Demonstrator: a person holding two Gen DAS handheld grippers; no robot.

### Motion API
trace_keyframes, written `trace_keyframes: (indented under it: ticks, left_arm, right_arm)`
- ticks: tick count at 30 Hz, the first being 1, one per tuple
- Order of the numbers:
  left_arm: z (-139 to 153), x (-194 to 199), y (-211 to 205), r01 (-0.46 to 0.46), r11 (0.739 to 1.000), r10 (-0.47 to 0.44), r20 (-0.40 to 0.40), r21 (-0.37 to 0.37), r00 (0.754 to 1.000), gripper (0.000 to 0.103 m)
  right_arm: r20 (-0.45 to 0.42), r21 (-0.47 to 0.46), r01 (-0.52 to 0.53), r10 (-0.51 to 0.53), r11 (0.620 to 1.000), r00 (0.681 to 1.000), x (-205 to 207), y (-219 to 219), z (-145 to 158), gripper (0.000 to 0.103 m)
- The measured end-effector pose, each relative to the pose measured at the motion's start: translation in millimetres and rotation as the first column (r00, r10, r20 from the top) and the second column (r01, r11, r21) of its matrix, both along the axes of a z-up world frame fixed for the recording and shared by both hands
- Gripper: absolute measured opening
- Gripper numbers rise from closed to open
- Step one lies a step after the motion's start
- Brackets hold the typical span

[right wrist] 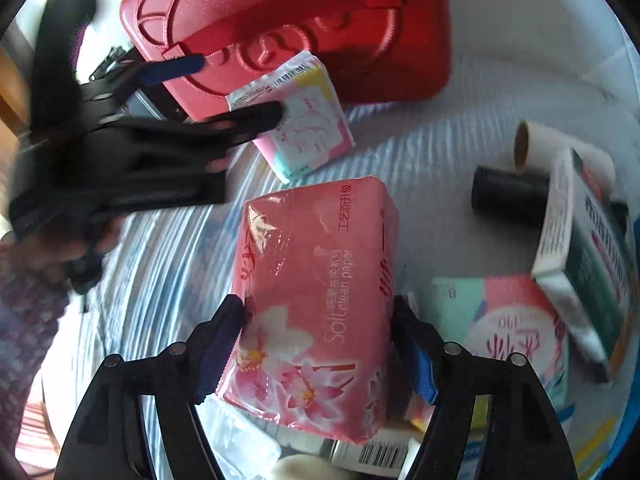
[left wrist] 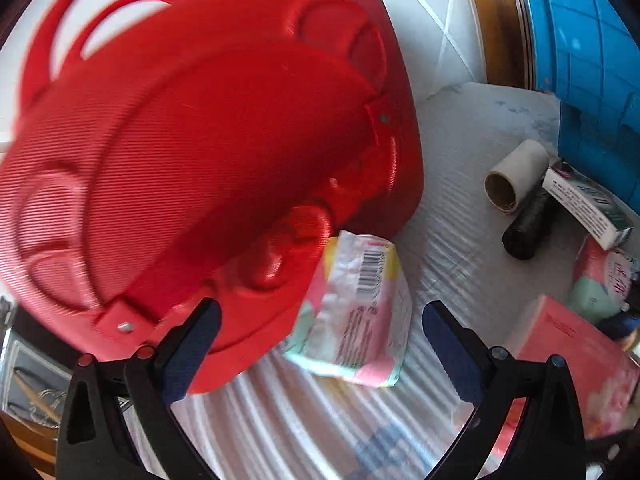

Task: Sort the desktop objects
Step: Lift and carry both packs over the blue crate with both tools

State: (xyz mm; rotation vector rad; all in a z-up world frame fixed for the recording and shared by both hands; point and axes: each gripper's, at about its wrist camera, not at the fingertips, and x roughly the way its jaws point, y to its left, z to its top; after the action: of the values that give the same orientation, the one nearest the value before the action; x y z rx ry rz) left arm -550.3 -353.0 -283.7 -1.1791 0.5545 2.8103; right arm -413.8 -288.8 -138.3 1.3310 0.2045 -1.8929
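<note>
My right gripper [right wrist: 318, 304] is shut on a pink soft tissue pack [right wrist: 316, 264], one pad on each long side. The pack lies on a white ribbed cloth [right wrist: 420, 152] and also shows at the right of the left wrist view [left wrist: 568, 348]. My left gripper [left wrist: 322, 308] is open. A small pastel tissue pack [left wrist: 360, 312] lies between its fingertips, leaning against a red ribbed handbag [left wrist: 200, 140]. The right wrist view shows that left gripper [right wrist: 236, 90] from the side, one finger by the red handbag [right wrist: 300, 20] and the other over the pastel pack [right wrist: 316, 128].
A cardboard tube [right wrist: 528, 140], a black roll [right wrist: 508, 196] and a white-and-green box [right wrist: 588, 264] lie at the right, with another pastel pack [right wrist: 500, 320] below them. A blue crate [left wrist: 580, 60] stands at the far right. More packets lie under the pink pack.
</note>
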Motion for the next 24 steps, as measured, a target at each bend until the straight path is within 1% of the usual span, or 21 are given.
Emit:
trace_keyframes:
  ticks: [3, 4, 5, 6, 7, 8, 11, 14, 15, 17, 20, 22, 24]
  left_arm:
    - [-15.1, -9.6, 7.6, -0.002, 1.000, 0.002, 0.016, 0.004, 1.000, 0.100]
    - [-18.5, -10.3, 6.2, 0.008, 0.999, -0.010, 0.027, 0.041, 1.000, 0.075]
    - [-21.9, -11.1, 3.0, 0.005, 0.996, -0.010, 0.053, 0.093, 0.999, 0.052]
    - [-24.5, -11.9, -0.6, -0.009, 0.990, -0.003, 0.085, 0.138, 0.996, 0.046]
    - [-24.5, -10.0, -3.5, -0.035, 0.988, 0.021, 0.089, 0.153, 0.996, 0.045]
    - [-21.9, -5.7, -4.8, -0.039, 0.987, 0.028, 0.076, 0.157, 0.997, 0.045]
    - [-6.0, 16.9, -2.8, -0.040, 0.989, 0.036, 0.030, 0.139, 0.999, 0.044]
    - [26.1, 49.3, -0.8, -0.053, 0.991, 0.058, -0.032, 0.120, 0.998, 0.044]
    - [38.8, 62.1, 0.4, -0.060, 0.992, 0.067, -0.056, 0.112, 0.996, 0.043]
    - [70.7, 95.2, 4.8, -0.060, 0.990, 0.074, -0.112, 0.124, 0.991, 0.043]
    - [118.0, 142.7, 11.5, -0.072, 0.991, 0.093, -0.181, 0.117, 0.979, 0.043]
    - [151.5, 173.3, 26.6, -0.055, 0.993, 0.079, -0.233, 0.109, 0.969, 0.043]
    - [185.8, 200.2, 49.1, -0.014, 0.997, 0.038, -0.294, 0.082, 0.955, 0.043]
  right_arm:
    - [-0.010, -0.004, 0.013, -0.013, 1.000, 1.000, -0.9, 3.7, 1.2, 0.073]
    - [-0.013, -0.004, 0.015, -0.015, 1.000, 1.000, -1.3, 4.4, 1.6, 0.073]
    - [-0.013, -0.002, 0.016, -0.016, 1.000, 1.000, -1.5, 5.2, 1.9, 0.073]
    - [-0.017, -0.005, 0.020, -0.020, 1.000, 1.000, -1.5, 6.7, 2.7, 0.073]
    - [-0.026, -0.003, 0.021, -0.021, 1.000, 0.999, -0.7, 7.8, 4.0, 0.072]
    - [-0.046, 0.005, 0.019, -0.019, 1.000, 0.999, 1.6, 8.6, 6.1, 0.071]
    - [-0.104, 0.021, 0.014, -0.012, 1.000, 0.994, 11.5, 14.2, 17.5, 0.070]
    - [-0.122, -0.017, 0.033, -0.035, 0.999, 0.992, 18.2, 29.3, 38.3, 0.069]
    - [-0.131, -0.035, 0.038, -0.042, 0.999, 0.990, 21.2, 35.6, 49.2, 0.069]
    - [-0.161, -0.067, 0.038, -0.049, 0.997, 0.986, 30.0, 48.1, 74.4, 0.069]
    - [-0.210, -0.122, 0.034, -0.059, 0.992, 0.976, 55.6, 59.4, 116.5, 0.069]
    - [-0.245, -0.179, 0.031, -0.075, 0.983, 0.967, 76.6, 67.6, 152.4, 0.069]
    - [-0.299, -0.225, 0.021, -0.090, 0.974, 0.950, 103.4, 73.8, 190.3, 0.069]
